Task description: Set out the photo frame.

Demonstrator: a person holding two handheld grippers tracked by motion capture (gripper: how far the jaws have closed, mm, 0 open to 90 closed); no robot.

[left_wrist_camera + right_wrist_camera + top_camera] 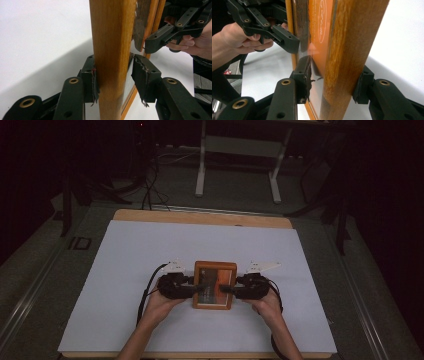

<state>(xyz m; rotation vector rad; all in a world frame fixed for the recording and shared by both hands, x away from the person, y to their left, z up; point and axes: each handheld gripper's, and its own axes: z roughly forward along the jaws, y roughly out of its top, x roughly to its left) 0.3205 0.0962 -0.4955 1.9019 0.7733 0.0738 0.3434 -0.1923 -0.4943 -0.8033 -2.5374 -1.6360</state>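
Holding the wooden picture frame (215, 284) between both tools, we have it near the middle of the white sheet (125, 270) that covers the desk (200, 217). Our left tool (199, 289) straddles the frame's left rail; in the left gripper view one pad (93, 83) bears on the wood, while the other pad (140, 75) stands just beside the glass, so we cannot tell whether the grip is firm. Our right tool (223, 289) straddles the right rail, its pad (308, 75) close to the glass; contact cannot be confirmed, and we judge this grip loose. We judge the frame reached and bracketed on both sides; securing both grips and moving or setting it down remains. The high view gives the frame's position on the sheet and both hands; the gripper views instead reveal the pad contact and the orange print (320, 22) behind the glass.
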